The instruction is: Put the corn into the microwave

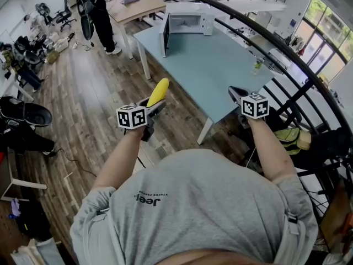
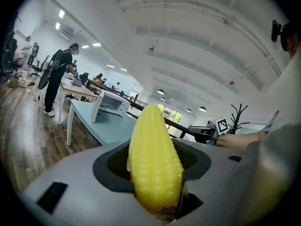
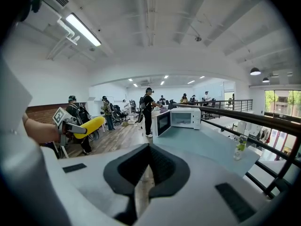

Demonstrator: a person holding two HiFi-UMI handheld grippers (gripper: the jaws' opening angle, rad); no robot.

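Left gripper clamped on yellow corn beside blue table; right gripper jaws together, empty; white microwave, door open, stood at table's far end.

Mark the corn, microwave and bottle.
corn [image 2: 155,164], left gripper view, middle of the cob
microwave [image 3: 186,118], right gripper view, front of its body
bottle [image 3: 240,147], right gripper view, its middle

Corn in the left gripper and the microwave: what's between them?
In the head view, only a strip of wooden floor and then bare blue tabletop separate the corn from the open microwave. Nothing stands in that stretch.
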